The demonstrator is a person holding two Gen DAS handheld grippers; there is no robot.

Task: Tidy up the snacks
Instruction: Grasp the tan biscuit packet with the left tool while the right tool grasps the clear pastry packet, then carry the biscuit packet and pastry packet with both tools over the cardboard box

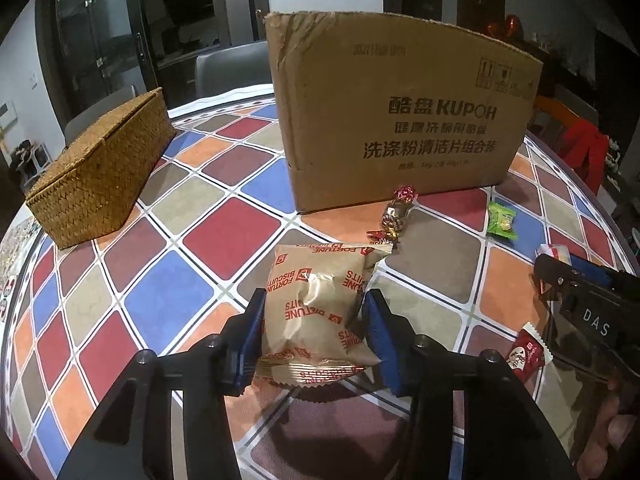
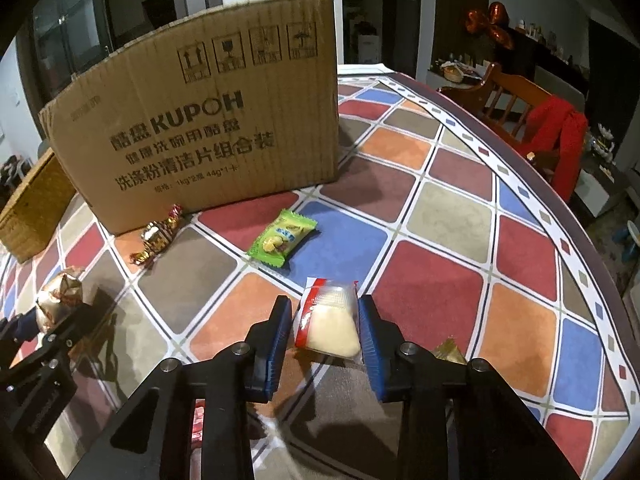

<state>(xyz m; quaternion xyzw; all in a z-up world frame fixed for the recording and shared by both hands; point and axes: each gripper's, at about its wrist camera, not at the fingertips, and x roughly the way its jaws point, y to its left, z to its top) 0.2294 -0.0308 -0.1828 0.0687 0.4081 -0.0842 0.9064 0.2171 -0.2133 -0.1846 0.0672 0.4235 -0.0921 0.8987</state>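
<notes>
My left gripper (image 1: 314, 304) is shut on a tan Fortune Biscuits packet (image 1: 320, 312), which it holds between its blue pads. My right gripper (image 2: 324, 312) is shut on a clear packet with a white snack and a red edge (image 2: 330, 322). A tall Kupoh cardboard box (image 1: 400, 112) stands behind both and also shows in the right wrist view (image 2: 208, 120). A gold-and-red foil candy (image 1: 394, 218) and a green candy packet (image 1: 501, 224) lie in front of the box. The right gripper's body (image 1: 588, 308) shows at the left view's right edge.
A woven lidded basket (image 1: 100, 176) sits at the left on the checkered tablecloth (image 2: 440, 288). A red sachet (image 1: 526, 354) lies near the right gripper. A gold wrapper (image 2: 450, 350) lies by the right finger. A wooden chair with a red cloth (image 2: 560, 136) stands past the table's right edge.
</notes>
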